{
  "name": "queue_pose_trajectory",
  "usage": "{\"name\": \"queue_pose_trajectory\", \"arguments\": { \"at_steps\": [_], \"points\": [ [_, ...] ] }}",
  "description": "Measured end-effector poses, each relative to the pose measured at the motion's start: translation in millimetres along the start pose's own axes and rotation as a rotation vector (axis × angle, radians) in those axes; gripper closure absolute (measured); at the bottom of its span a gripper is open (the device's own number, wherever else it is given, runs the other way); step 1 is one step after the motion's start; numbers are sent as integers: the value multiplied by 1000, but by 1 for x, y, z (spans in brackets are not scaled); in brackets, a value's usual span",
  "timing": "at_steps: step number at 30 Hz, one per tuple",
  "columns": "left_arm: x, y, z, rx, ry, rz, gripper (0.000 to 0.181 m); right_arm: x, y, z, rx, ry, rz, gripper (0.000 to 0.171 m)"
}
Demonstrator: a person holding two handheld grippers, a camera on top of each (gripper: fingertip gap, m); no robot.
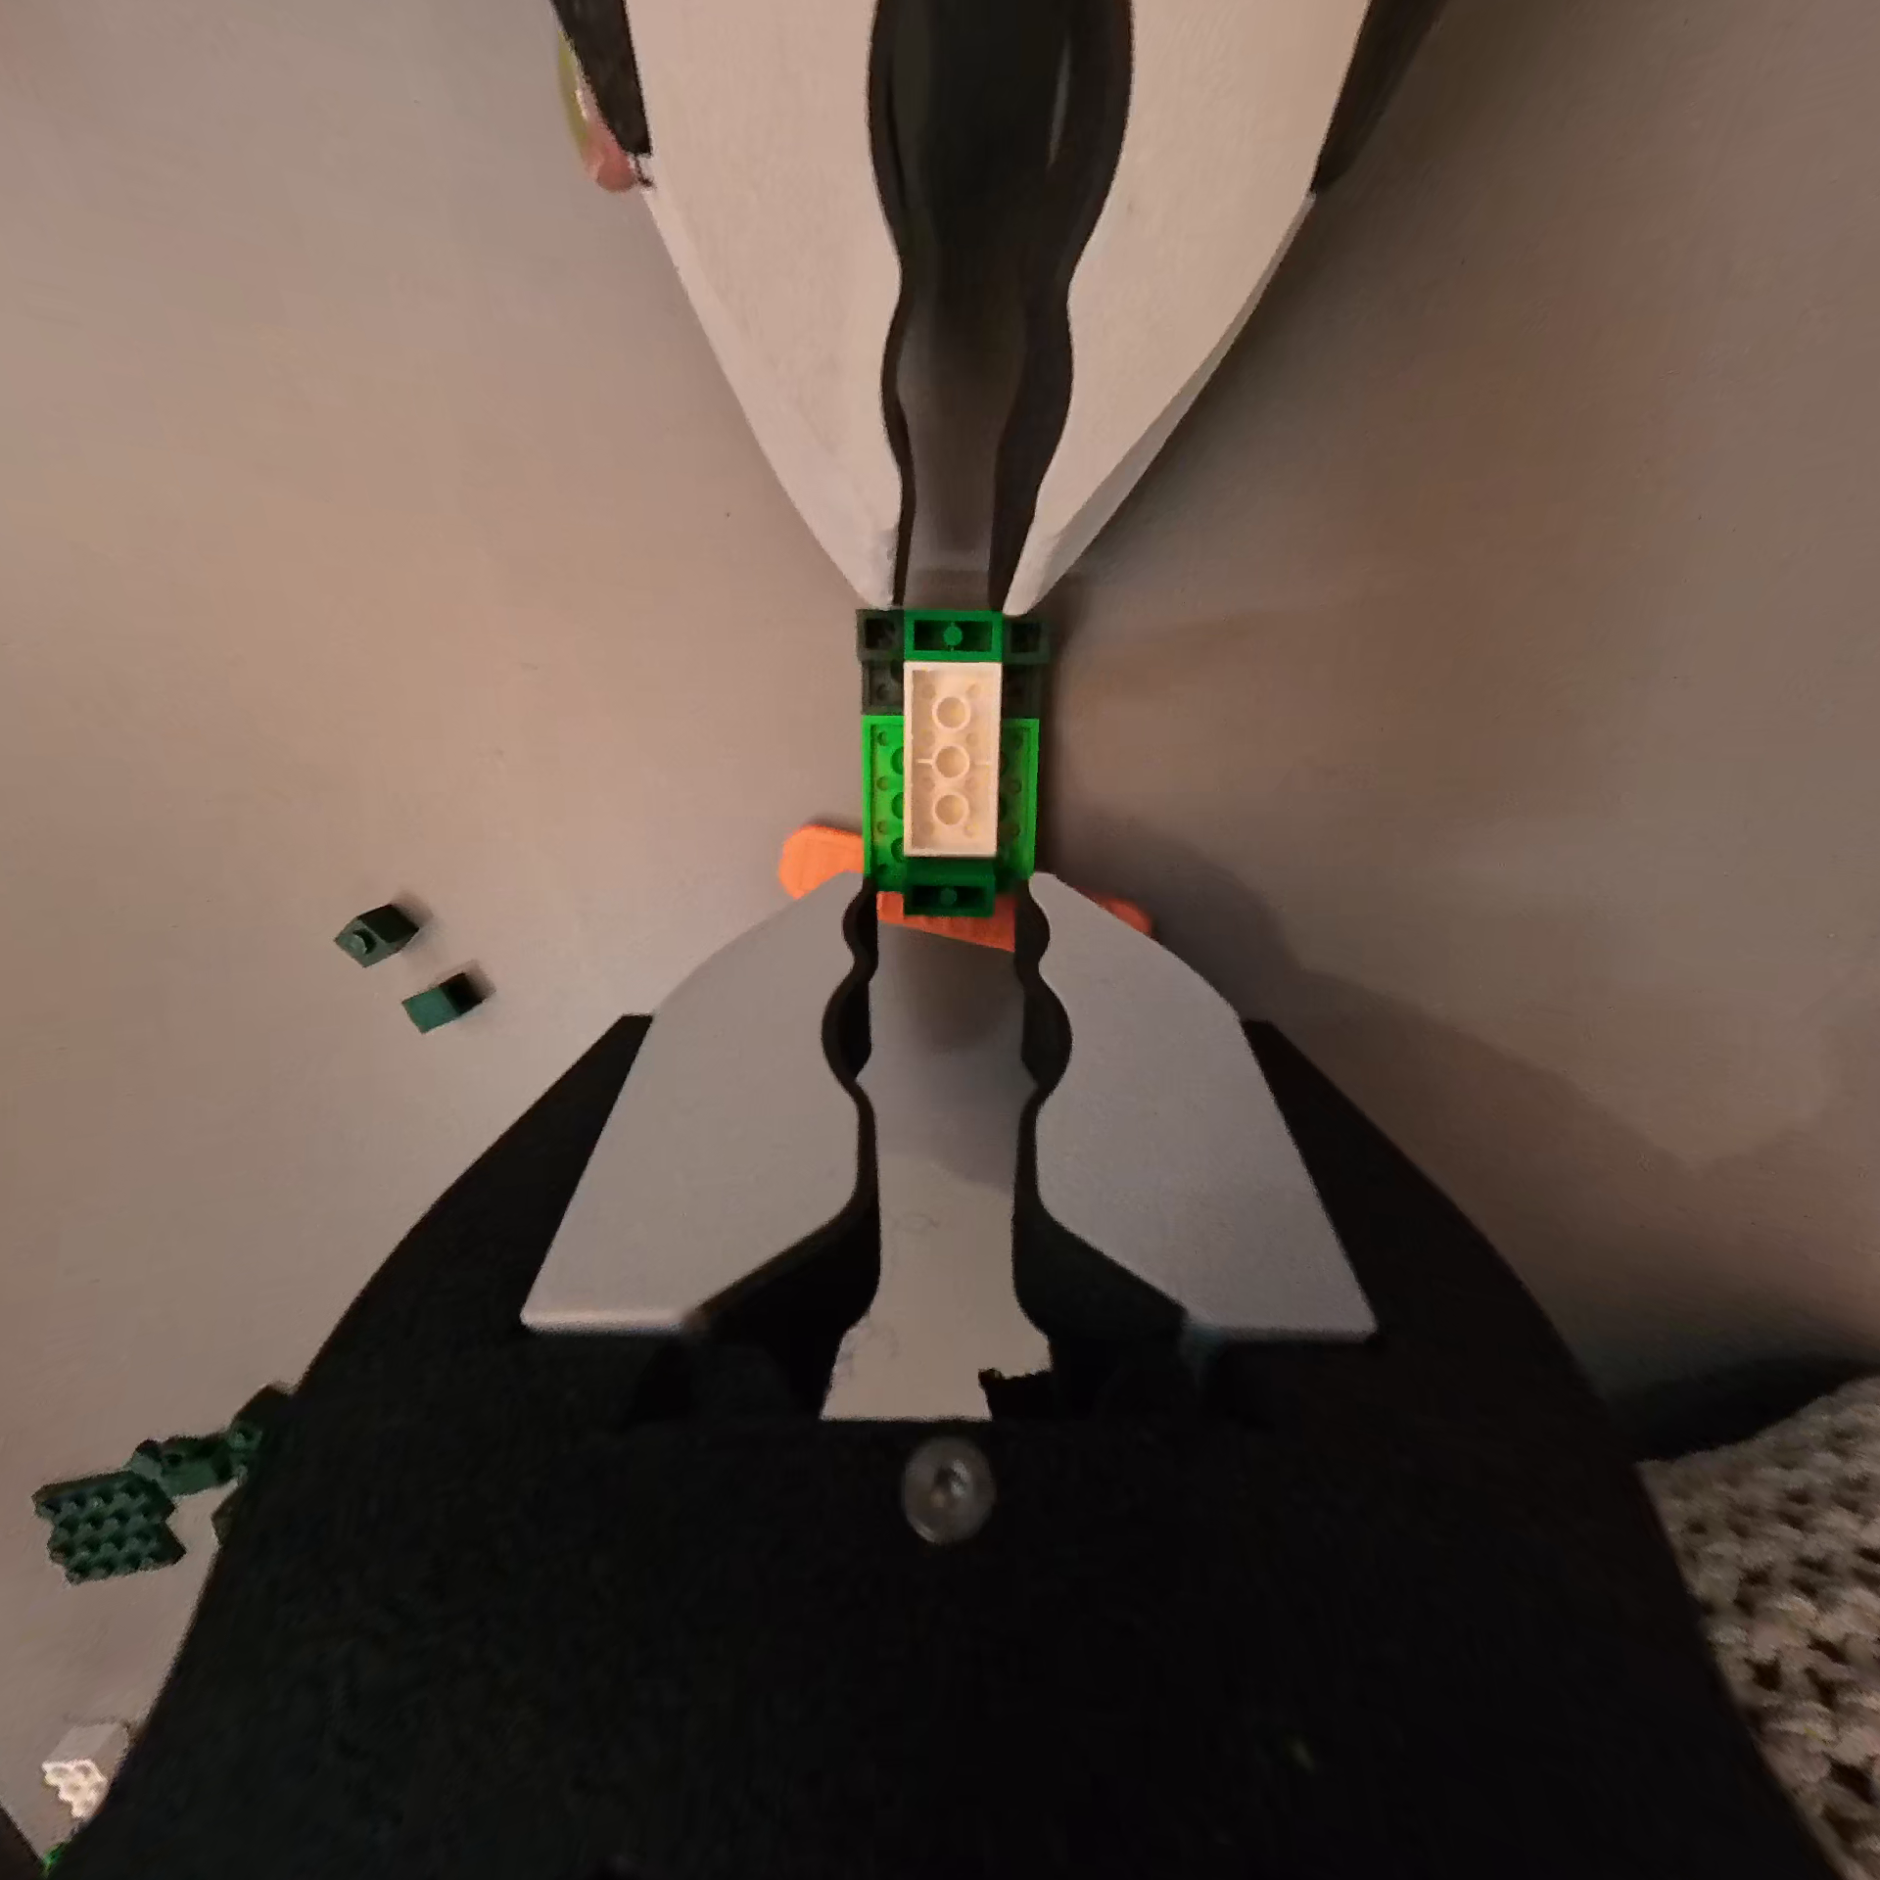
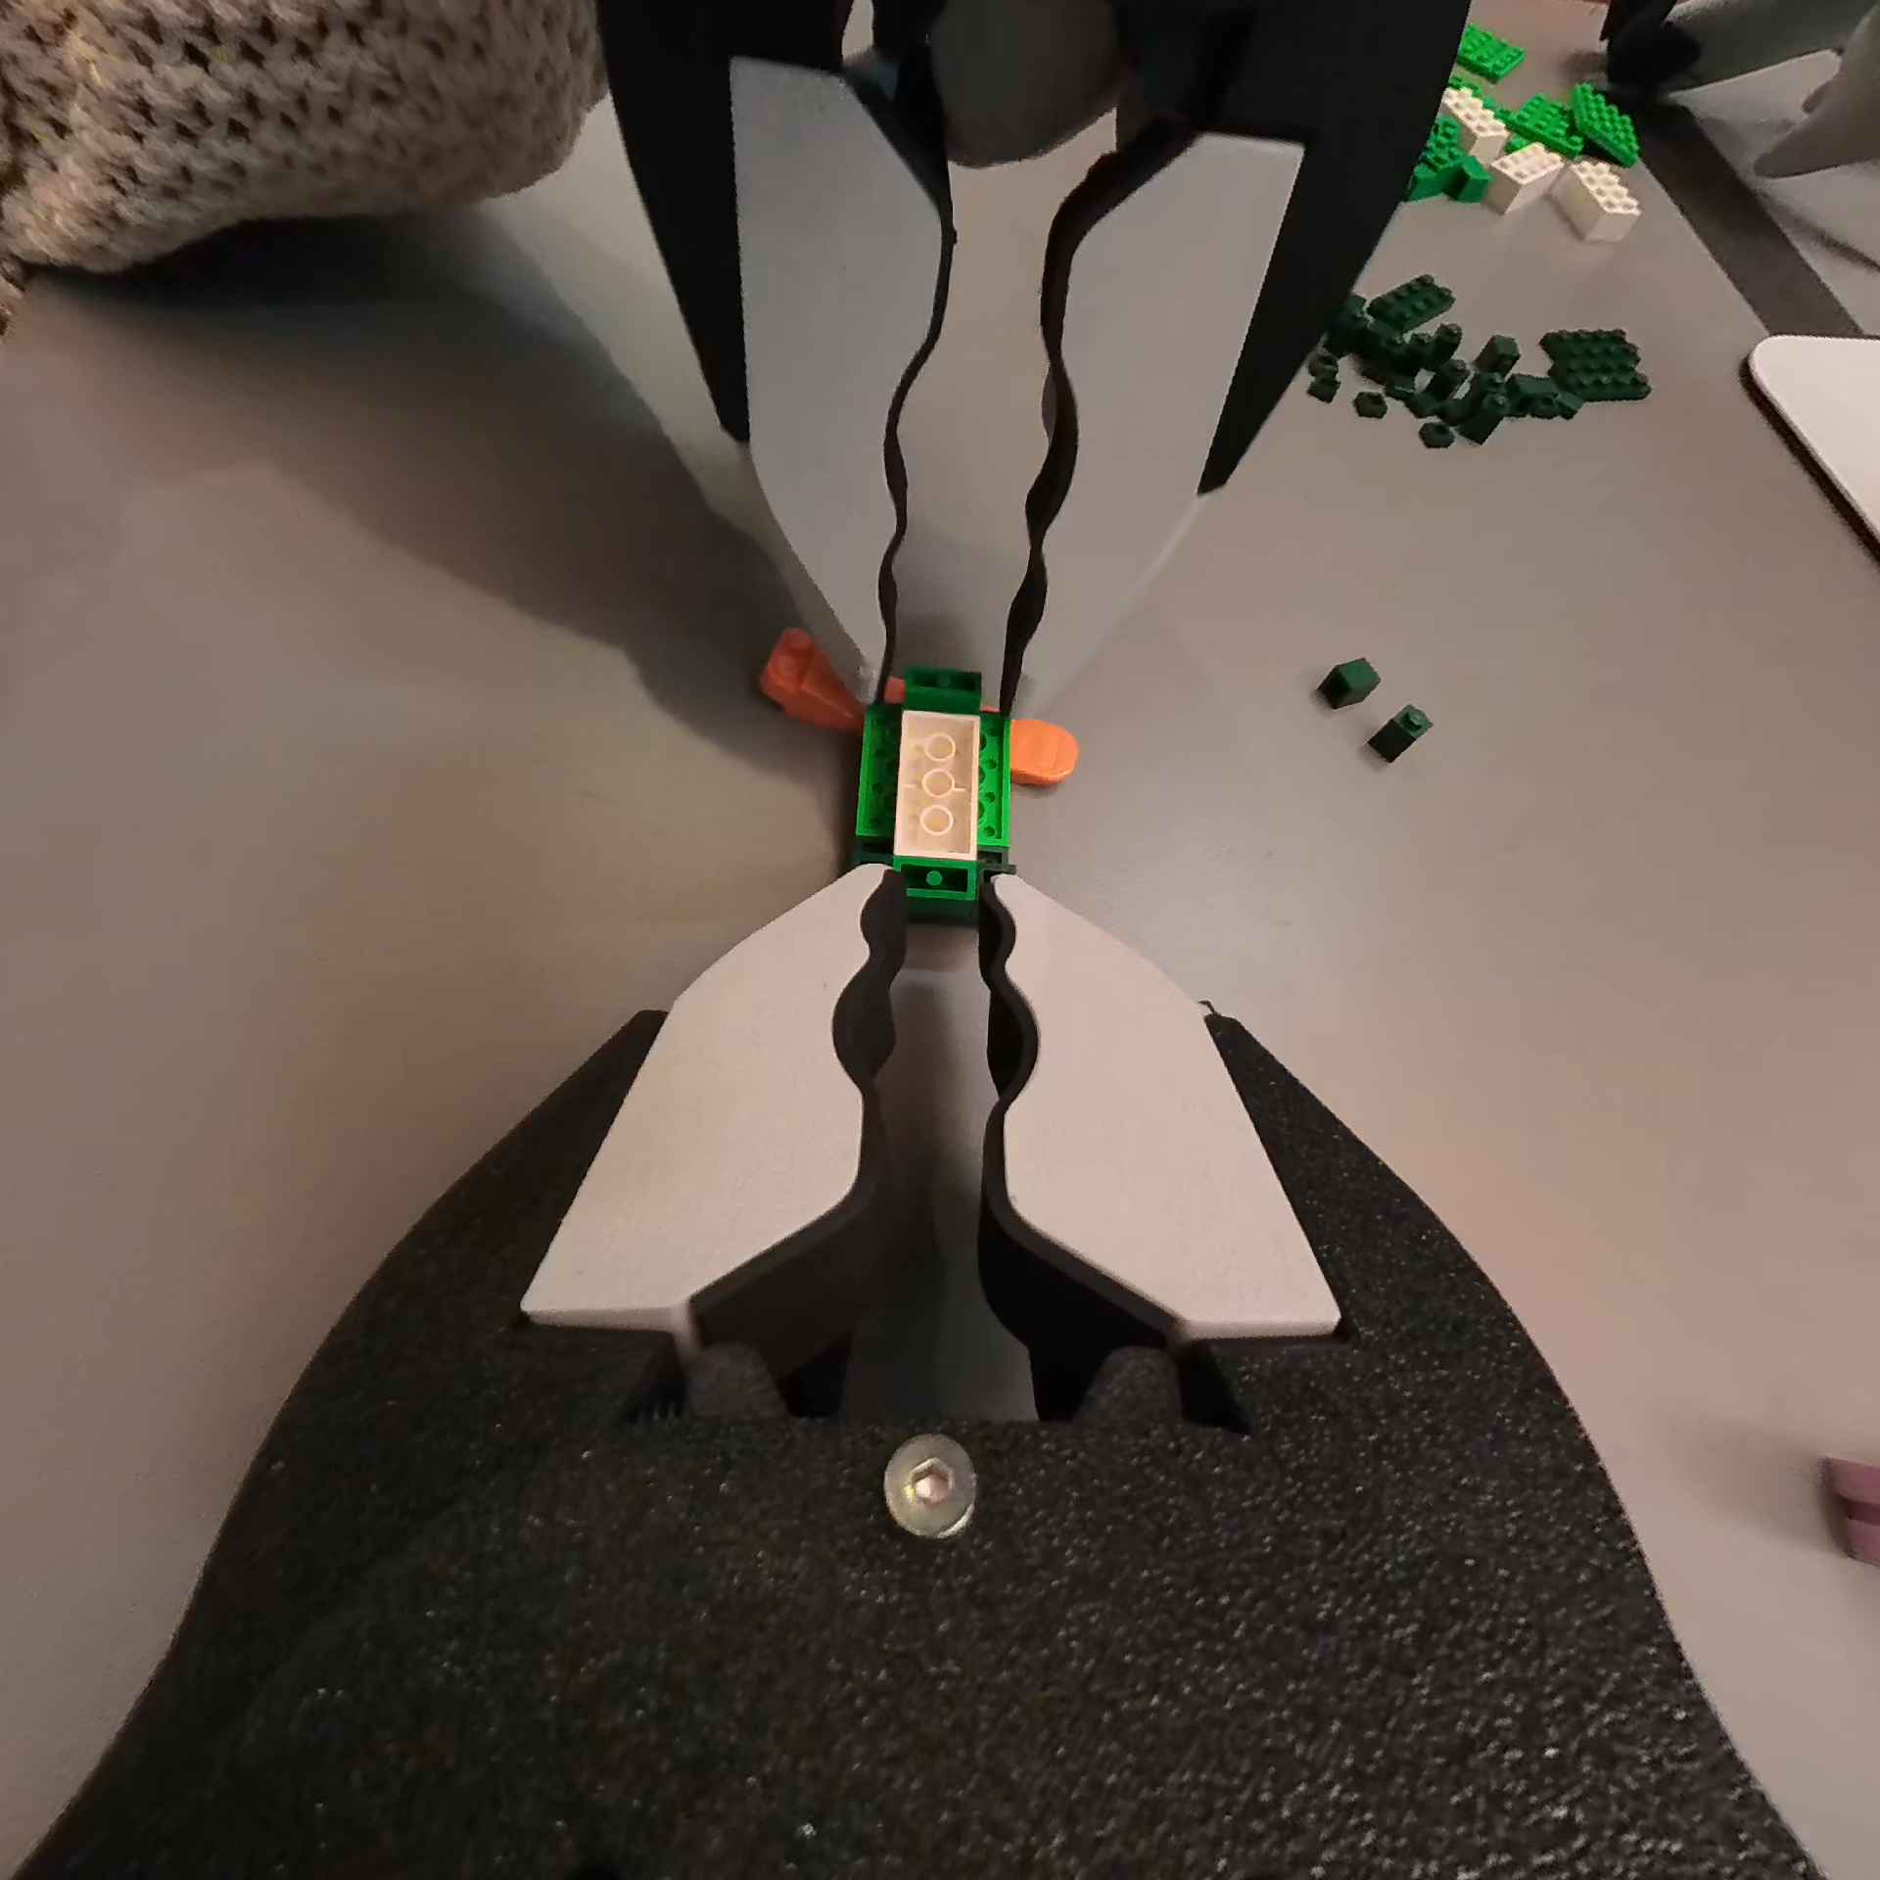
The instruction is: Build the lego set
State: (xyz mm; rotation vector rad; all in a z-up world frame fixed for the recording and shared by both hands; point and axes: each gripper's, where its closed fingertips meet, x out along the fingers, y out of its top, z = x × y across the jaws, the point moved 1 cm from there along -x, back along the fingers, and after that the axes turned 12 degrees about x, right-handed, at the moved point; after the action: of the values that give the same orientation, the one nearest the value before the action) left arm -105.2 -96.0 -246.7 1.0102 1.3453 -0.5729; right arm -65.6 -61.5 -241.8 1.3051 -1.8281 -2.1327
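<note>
A small lego assembly (image 1: 951, 763) of bright green bricks shows its underside, with a white brick in its middle, dark green bricks at one end and orange pieces (image 1: 819, 860) sticking out at the sides. My left gripper (image 1: 946, 900) is shut on its near end. My right gripper (image 1: 951, 600) comes in from the top of the left wrist view and is shut on its far end. In the right wrist view the assembly (image 2: 936, 783) sits between my right gripper (image 2: 938, 887) below and the left gripper (image 2: 941, 677) above. I cannot tell whether it touches the grey table (image 2: 407, 814).
Two small dark green bricks (image 2: 1348, 680) (image 2: 1401, 730) lie loose to the right. A pile of dark green pieces (image 2: 1475, 371) and a pile of bright green and white bricks (image 2: 1526, 142) lie at the far right. A knitted fabric (image 2: 254, 112) is far left. A white board edge (image 2: 1821, 427) is at the right. The left gripper's tips are roughly 5 centimeters from the right gripper's.
</note>
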Motion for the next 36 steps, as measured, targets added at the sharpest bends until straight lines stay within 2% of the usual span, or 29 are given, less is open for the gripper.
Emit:
{"name": "queue_pose_trajectory", "arguments": {
  "at_steps": [5,9,13,15,20,24,29,36],
  "points": [
    [-19,-12,-9,-57,68,34,156,-2,2,2,20,-10,22,157],
    [-40,-24,-29,-221,247,166,158,-5,6,6,61,-35,50,153],
    [-48,-36,-31,-339,408,306,156,-2,12,-1,71,-26,47,146],
    [-46,-42,-26,-350,467,358,151,1,16,-6,49,-29,45,143],
    [-46,-42,-15,-308,536,545,149,10,16,-10,50,-8,31,122],
    [-62,-41,-21,-351,613,740,154,16,16,-7,73,-22,11,130],
    [-74,-42,-20,-401,647,882,153,17,18,-5,47,-90,-111,144],
    [-70,-46,-17,-391,635,867,149,23,15,-6,-2,-132,-303,147]
  ]
}}
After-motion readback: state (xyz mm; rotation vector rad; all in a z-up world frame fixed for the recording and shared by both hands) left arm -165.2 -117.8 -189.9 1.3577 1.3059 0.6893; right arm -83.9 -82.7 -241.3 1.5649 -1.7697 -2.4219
